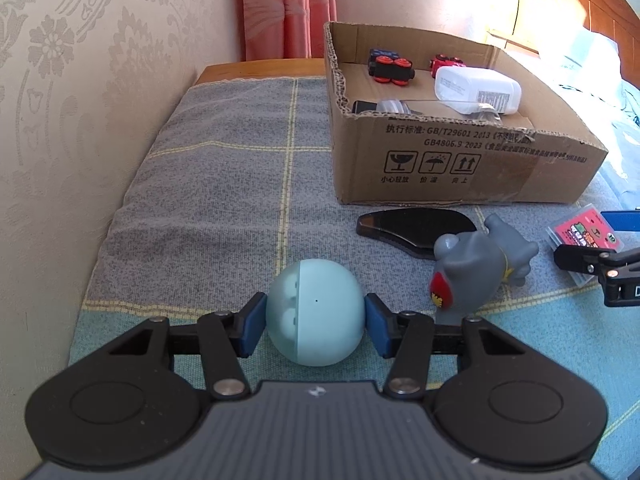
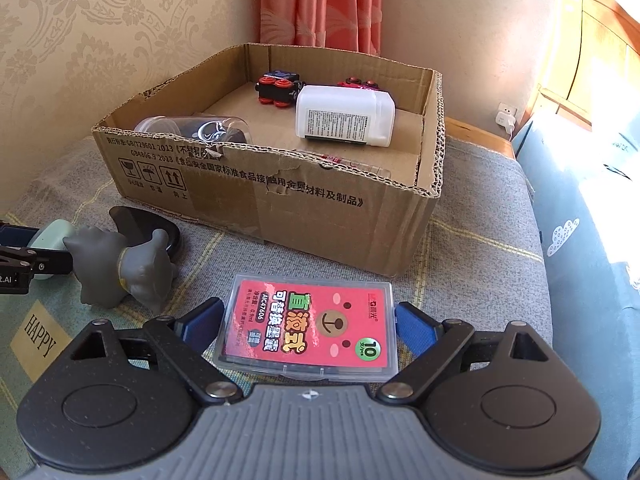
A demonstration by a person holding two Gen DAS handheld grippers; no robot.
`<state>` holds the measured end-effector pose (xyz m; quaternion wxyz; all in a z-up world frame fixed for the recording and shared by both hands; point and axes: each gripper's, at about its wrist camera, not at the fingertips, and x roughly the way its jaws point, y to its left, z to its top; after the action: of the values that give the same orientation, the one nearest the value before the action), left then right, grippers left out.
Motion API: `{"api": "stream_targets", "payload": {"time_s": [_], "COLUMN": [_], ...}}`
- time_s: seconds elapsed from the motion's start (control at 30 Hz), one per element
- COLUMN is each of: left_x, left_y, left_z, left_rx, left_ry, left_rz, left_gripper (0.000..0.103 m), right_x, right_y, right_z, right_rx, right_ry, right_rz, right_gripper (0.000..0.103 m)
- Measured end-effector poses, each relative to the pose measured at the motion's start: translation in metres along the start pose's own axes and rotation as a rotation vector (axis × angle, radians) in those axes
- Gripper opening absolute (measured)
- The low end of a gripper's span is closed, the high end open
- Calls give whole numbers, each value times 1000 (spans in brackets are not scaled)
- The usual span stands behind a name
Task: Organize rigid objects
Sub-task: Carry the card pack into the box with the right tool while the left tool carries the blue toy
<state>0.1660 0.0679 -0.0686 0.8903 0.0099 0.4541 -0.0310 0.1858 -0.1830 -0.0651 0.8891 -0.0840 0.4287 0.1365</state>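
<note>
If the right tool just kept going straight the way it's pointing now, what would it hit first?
The clear plastic case with the pink label already lies between the right tool's blue pads. Past it there is only the grey checked blanket, then probably the near wall of the brown cardboard box, though depth is hard to judge.

Clear cylinder (image 1: 424, 107) half behind box wall (image 1: 460, 160)

Corrugated cardboard box (image 2: 320, 200), woven cloth cover (image 1: 224, 168), matt plastic ball (image 1: 316, 312)

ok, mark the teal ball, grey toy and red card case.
teal ball (image 1: 316, 312), left wrist view, front face.
grey toy (image 1: 476, 268), left wrist view, body.
red card case (image 2: 310, 326), right wrist view, lid centre.
</note>
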Motion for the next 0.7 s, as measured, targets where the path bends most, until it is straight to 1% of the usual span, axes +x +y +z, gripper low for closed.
{"api": "stream_targets", "payload": {"time_s": [0.23,0.37,0.53,0.7], "left_x": [-20,-35,-50,-56], "left_y": [-2,-6,-11,-15], "left_z": [9,18,36,58], "left_rx": [35,72,94,122], "left_ry": [-19,-45,-90,-130], "left_rz": [-18,-42,-73,-78], "left_gripper": [52,52,52,52], "right_x": [-22,-39,-58,-53], "right_y": [-2,-3,-8,-16], "right_z": [6,15,33,63], "right_rx": [-23,-60,-77,-48], "right_ry": [-34,-80,-146,-190], "right_rz": [11,10,17,22], "right_gripper": [94,94,94,94]}}
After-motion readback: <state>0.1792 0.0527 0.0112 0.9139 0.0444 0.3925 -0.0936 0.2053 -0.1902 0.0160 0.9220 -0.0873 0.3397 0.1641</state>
